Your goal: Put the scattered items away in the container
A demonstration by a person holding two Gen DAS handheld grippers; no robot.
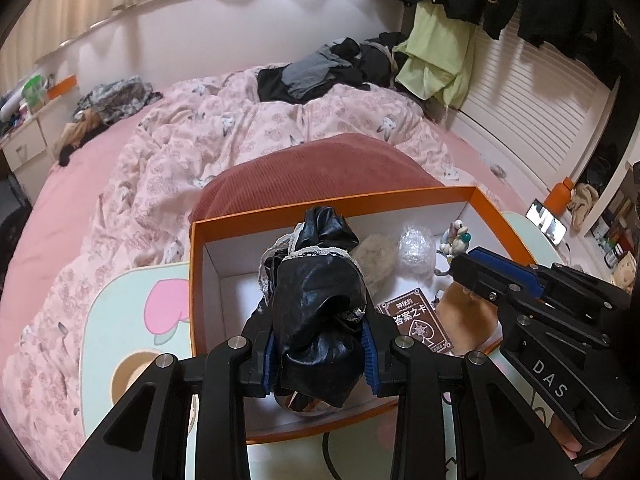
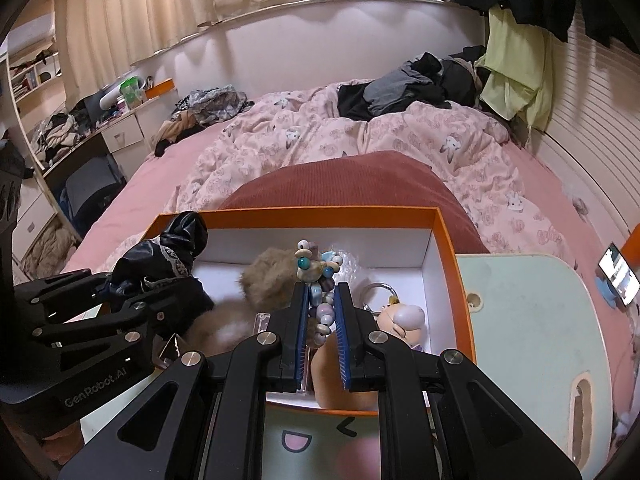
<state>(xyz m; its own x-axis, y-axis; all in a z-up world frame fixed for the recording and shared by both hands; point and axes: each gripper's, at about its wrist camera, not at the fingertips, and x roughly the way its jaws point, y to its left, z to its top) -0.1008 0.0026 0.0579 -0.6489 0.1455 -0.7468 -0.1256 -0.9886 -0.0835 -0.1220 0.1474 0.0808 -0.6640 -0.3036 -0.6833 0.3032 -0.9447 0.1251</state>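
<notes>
An orange box (image 1: 332,206) with a white inside stands on a small table, seen also in the right wrist view as the box (image 2: 300,213). My left gripper (image 1: 318,356) is shut on a black shiny garment with lace trim (image 1: 316,304) and holds it over the box's left half. My right gripper (image 2: 322,296) is shut on a string of pastel beads (image 2: 316,268), hanging over the box's right half. Inside lie a fluffy beige pompom (image 2: 272,276), a wad of bubble wrap (image 1: 416,246), a brown card pack (image 1: 416,316) and a plush keychain (image 2: 402,318).
The box sits on a pale cartoon-print table (image 2: 520,320) against a red corduroy cushion (image 1: 320,168). Behind lies a bed with a pink quilt (image 1: 240,136) and piled clothes. A lit phone (image 2: 618,274) rests at the right.
</notes>
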